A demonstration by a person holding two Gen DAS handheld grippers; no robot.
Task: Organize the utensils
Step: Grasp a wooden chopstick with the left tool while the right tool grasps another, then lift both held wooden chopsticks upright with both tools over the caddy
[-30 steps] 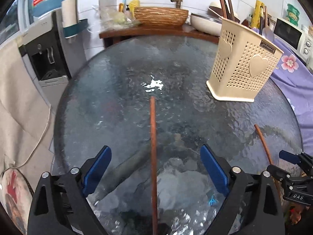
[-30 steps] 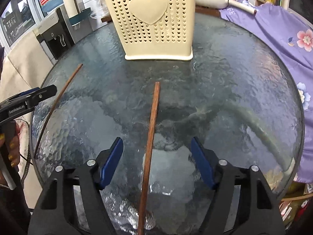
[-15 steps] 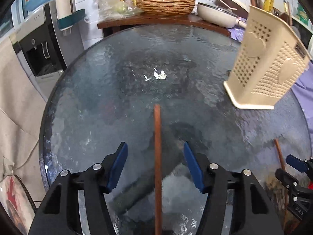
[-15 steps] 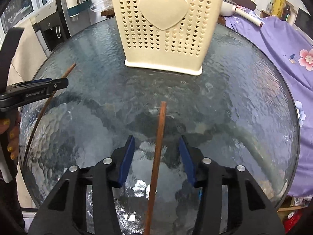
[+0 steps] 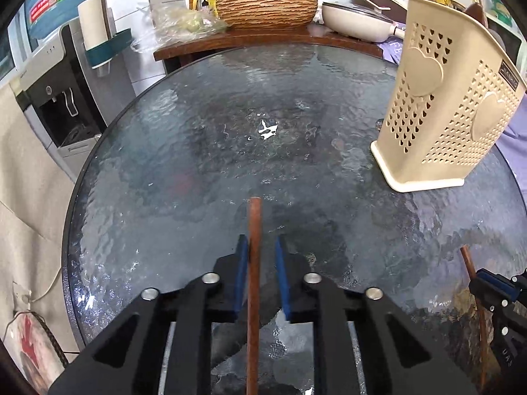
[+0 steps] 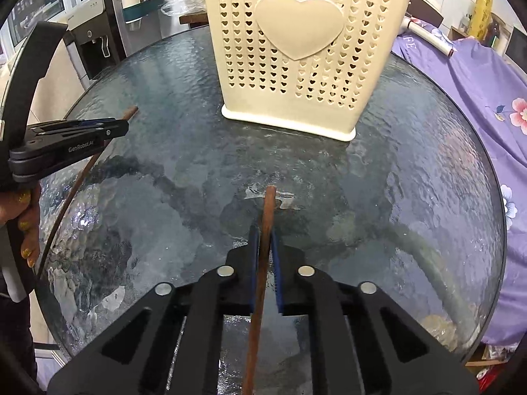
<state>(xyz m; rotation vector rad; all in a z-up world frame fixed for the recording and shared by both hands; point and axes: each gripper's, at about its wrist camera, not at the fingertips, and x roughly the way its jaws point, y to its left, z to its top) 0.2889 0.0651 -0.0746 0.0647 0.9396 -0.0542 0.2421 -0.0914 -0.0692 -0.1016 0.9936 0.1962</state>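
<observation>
Setting: kitchen corner; round dark textured-glass worktop (image 5: 184, 151) with a tiled wall, a white water dispenser (image 5: 56, 105) and a woven brown basket (image 5: 266, 10) on a wooden shelf behind it.
Landmark: cream perforated plastic utensil holder with heart cut-outs (image 6: 306, 49), upright on the worktop's far side.
Left gripper (image 5: 260, 273): jaws have just been closing; blue pads now clamped on a reddish-brown wooden chopstick (image 5: 254, 250), well to the holder's left and nearer the camera.
Right gripper (image 6: 265, 256): jaws have just been closing too; now pinched tight on a second reddish-brown wooden chopstick (image 6: 263, 247), straight in front of the holder's heart face, tip pointing toward its base.
Contact: whether either stick has left the glass cannot be told.
Step in hand (judged): securing both sticks before lifting them to the holder.
Doing it well: keep each grip square so the thin stick cannot roll or pivot between the pads; lift clear of the glass, tilt the stick toward upright, then lower it through the holder's open top, one hand at a time so the grippers do not crowd each other.
Risk: long overhang toward the camera may swing and catch the holder's rim.
</observation>
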